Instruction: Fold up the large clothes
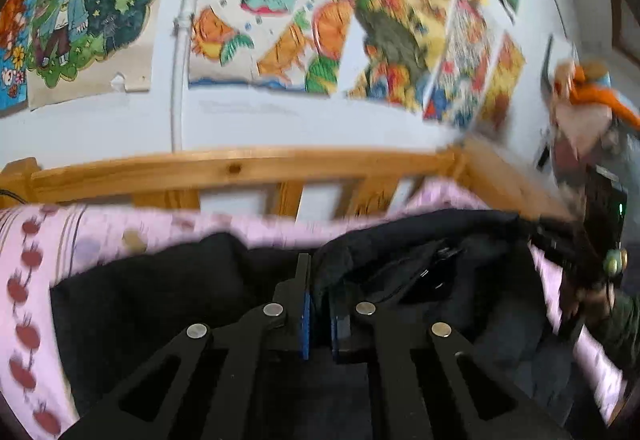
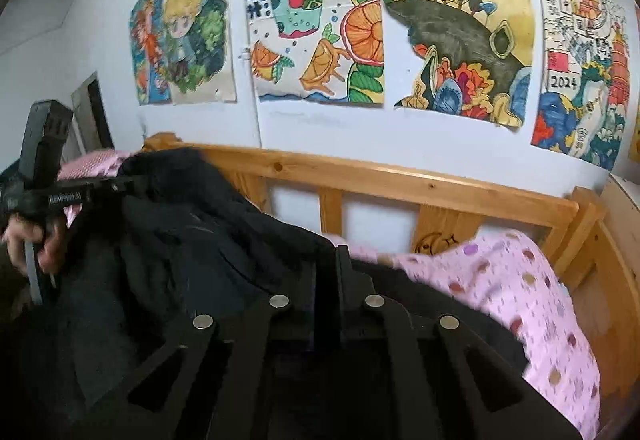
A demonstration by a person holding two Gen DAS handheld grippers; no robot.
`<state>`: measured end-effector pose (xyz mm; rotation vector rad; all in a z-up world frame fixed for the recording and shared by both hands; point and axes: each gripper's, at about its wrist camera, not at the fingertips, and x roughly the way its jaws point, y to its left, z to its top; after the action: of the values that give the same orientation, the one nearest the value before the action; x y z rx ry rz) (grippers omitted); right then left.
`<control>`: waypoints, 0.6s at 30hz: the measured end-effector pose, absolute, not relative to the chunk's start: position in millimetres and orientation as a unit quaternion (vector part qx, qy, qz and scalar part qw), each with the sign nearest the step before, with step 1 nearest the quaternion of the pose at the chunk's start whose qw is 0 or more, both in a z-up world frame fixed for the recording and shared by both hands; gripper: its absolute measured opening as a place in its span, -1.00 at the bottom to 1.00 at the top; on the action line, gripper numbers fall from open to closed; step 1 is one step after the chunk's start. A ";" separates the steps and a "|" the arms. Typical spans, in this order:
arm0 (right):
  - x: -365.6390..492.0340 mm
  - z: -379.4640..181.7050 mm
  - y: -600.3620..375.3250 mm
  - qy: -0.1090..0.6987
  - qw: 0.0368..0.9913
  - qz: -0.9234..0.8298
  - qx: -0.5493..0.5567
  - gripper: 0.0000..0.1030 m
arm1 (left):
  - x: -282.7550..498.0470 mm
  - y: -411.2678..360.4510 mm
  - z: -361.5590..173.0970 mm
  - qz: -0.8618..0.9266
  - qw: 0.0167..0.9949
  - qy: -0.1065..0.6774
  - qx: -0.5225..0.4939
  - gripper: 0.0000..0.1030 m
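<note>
My left gripper (image 1: 318,304) has its fingers (image 1: 305,314) pinched tight on a fold of the black coat (image 1: 420,240); a bit of the dark cloth sits right between the blue pads. My right gripper (image 2: 326,292) has its fingers (image 2: 344,280) nearly together too, and the coat's edge lies right at them, so I think they are holding it (the cloth and the fingers are both so dark that I can't see the pinch itself).

The coat is on the bed, lying over the pink spotty sheet (image 2: 520,280). In the right view it is lifted in a big heap toward the left, where my other gripper and hand (image 2: 28,240) hold it up. In the left view a zipper part shows in the open front.

I think the folding is only partly done. The coat is bunched and raised, not flat and not in a neat square. It looks like one side is being carried over. Smoothing and more folds are left.

There are no boxes or baskets here. Only the wooden bed rail (image 2: 380,179) goes round the bed, with drawings (image 2: 316,27) on the wall behind.
</note>
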<state>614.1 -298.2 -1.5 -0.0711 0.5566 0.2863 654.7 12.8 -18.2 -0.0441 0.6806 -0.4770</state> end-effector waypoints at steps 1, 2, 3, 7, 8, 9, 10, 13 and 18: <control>608.5 -9.3 -301.7 0.279 0.949 0.140 -0.041 -0.89 | 653.2 10.4 -23.4 -0.231 0.912 0.340 -0.009 -0.88; 603.7 -19.2 -301.8 0.288 0.946 0.139 -0.054 -0.89 | 651.2 5.5 -31.7 -0.226 0.909 0.351 0.010 -0.89; 603.4 -26.2 -302.1 0.296 0.943 0.136 -0.066 -0.90 | 650.5 -3.1 -44.0 -0.217 0.904 0.365 0.040 -0.89; 615.0 -65.7 -295.5 0.353 0.924 0.114 -0.093 -0.91 | 658.0 -19.7 -76.8 -0.190 0.891 0.403 0.090 -0.89; 619.9 -74.8 -294.2 0.367 0.919 0.110 -0.093 -0.91 | 659.8 -21.6 -80.8 -0.187 0.889 0.407 0.094 -0.88; 622.4 -80.2 -292.9 0.376 0.916 0.107 -0.095 -0.91 | 658.4 -21.6 -80.7 -0.189 0.891 0.402 0.094 -0.87; 622.8 -81.0 -290.9 0.378 0.915 0.104 -0.098 -0.91 | 655.2 -19.0 -78.1 -0.197 0.894 0.392 0.089 -0.84; 615.4 -67.1 -296.3 0.360 0.923 0.108 -0.082 -0.89 | 646.2 -3.6 -66.1 -0.219 0.903 0.366 0.048 -0.71; 594.4 -36.3 -321.4 0.318 0.941 0.115 -0.007 -0.40 | 635.3 16.7 -46.8 -0.222 0.918 0.328 -0.015 -0.43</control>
<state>594.4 -321.4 -36.3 -0.0149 0.6481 0.2348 635.3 16.7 -46.8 -0.0298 0.6735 -0.4559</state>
